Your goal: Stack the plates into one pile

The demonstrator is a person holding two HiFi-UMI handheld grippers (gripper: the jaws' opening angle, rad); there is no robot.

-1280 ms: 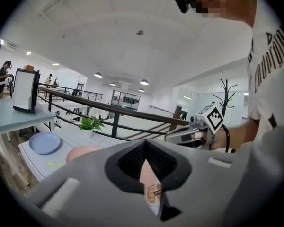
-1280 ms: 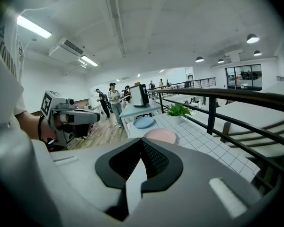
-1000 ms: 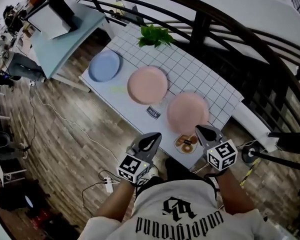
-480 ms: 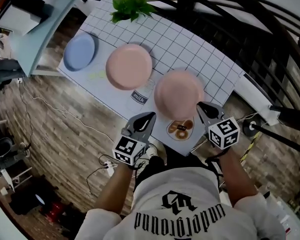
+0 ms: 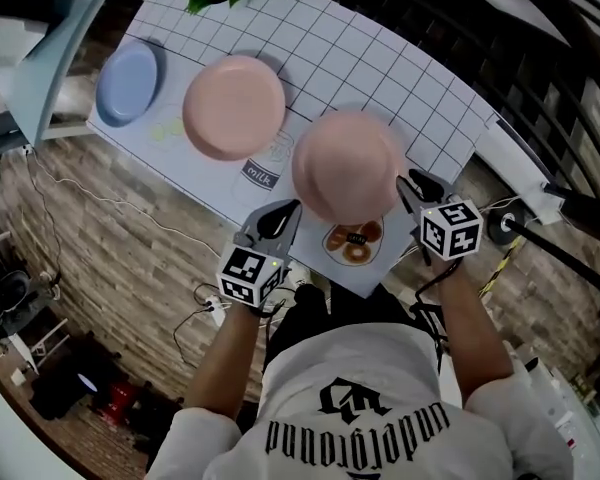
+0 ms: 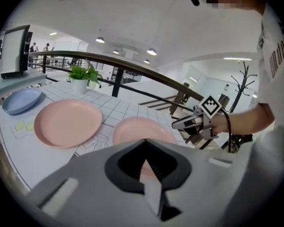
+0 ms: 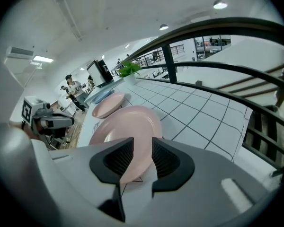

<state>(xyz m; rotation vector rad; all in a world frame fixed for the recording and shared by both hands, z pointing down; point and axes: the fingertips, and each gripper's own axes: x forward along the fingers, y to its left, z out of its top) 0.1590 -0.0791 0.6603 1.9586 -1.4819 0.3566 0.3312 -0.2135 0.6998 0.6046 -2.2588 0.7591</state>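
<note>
While just opening jaws of right gripper (image 7: 142, 148), lining its gap up with rim of near pink plate (image 5: 346, 166), pads not pressing. Holding left gripper (image 5: 285, 211) clenched, empty, beside that plate. Leaving other pink plate (image 5: 234, 106) and blue plate (image 5: 128, 83) apart on table (image 5: 380, 58).

Your head camera looks steeply down past your shirt (image 5: 350, 418) onto most of the table (image 5: 380, 58). Your left gripper (image 7: 68, 122) camera sits low at the table's near edge and faces across it toward the railing (image 6: 132, 66). Your right gripper (image 6: 177, 125) camera looks from the right end along the tabletop. All three views share the nearest pink plate (image 5: 347, 165).
</note>
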